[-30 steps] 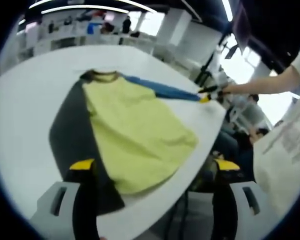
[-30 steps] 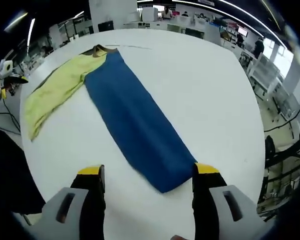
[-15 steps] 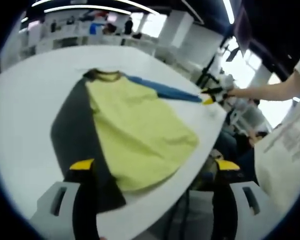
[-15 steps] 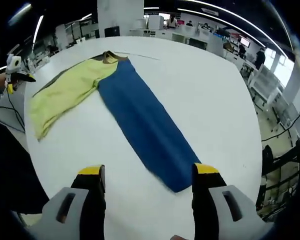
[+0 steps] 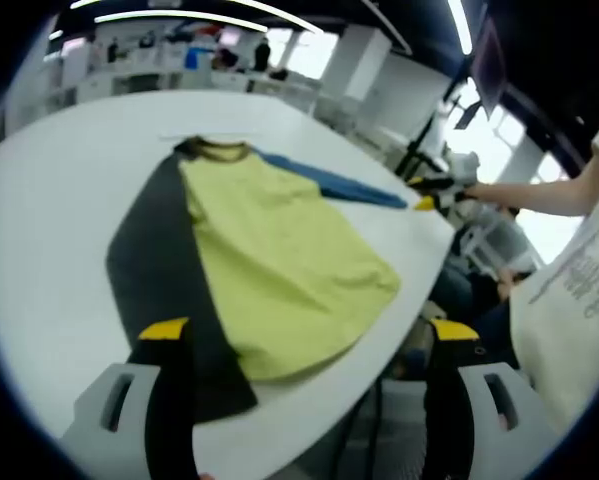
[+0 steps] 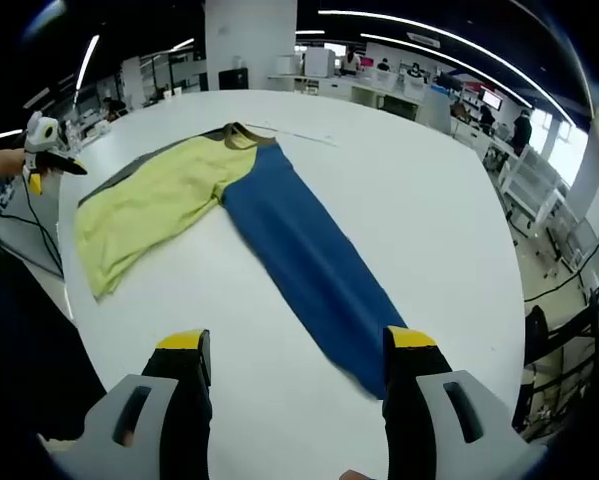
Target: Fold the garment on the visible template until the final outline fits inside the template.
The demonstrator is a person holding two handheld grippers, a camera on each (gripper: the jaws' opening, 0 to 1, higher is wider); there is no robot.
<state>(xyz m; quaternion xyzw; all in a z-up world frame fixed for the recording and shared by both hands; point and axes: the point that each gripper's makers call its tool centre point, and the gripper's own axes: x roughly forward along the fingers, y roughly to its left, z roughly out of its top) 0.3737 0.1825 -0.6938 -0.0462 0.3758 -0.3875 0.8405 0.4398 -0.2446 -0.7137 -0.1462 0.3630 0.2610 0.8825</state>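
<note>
Yellow, dark grey and blue, the garment [image 5: 279,270] lies flat on the white table [image 5: 49,220] in the left gripper view; the left gripper [image 5: 309,335] hovers wide open, empty. Right gripper view: the right gripper [image 6: 297,345] gapes empty above the blue sleeve [image 6: 314,270].

A white table [image 6: 419,210] stands before what seem distant desks [image 6: 379,95].

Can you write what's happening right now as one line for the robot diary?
garment: flat on table, unfolded | left gripper: open, empty | right gripper: open, empty, by blue sleeve
</note>
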